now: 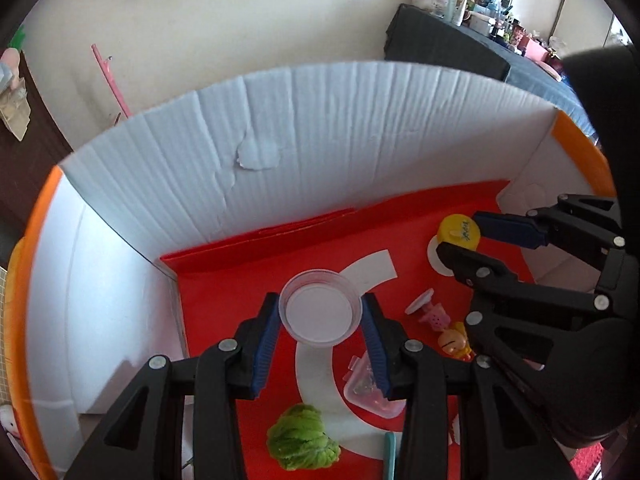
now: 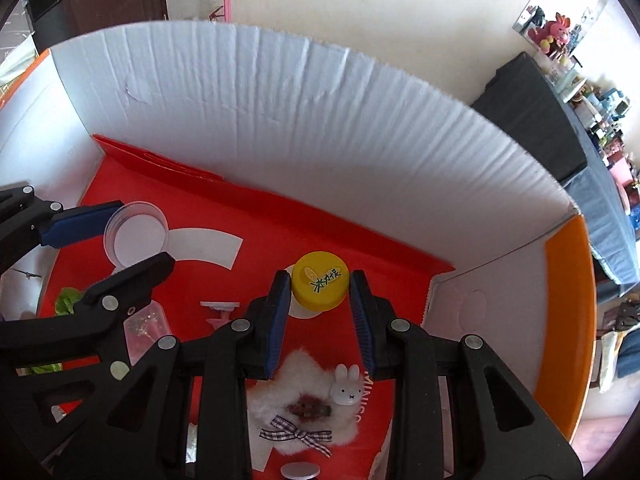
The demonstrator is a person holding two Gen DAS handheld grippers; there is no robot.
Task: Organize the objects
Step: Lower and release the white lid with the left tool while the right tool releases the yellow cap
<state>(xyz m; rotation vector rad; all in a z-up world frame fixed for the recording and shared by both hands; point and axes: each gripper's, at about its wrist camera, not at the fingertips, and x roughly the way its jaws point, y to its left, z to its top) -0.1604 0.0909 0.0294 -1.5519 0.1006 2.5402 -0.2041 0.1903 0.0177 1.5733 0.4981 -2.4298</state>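
Both grippers reach into a white cardboard box with a red floor. My left gripper is open, its blue pads either side of a clear round plastic lid that rests on the floor; it also shows in the right wrist view. My right gripper is open around a yellow bottle cap, seen too in the left wrist view. Whether the pads touch the objects is unclear.
A green fuzzy item, a clear plastic case, a pink suction hook and a small yellow figure lie on the floor. A white fluffy clip with a bunny lies under my right gripper. Box walls enclose all sides.
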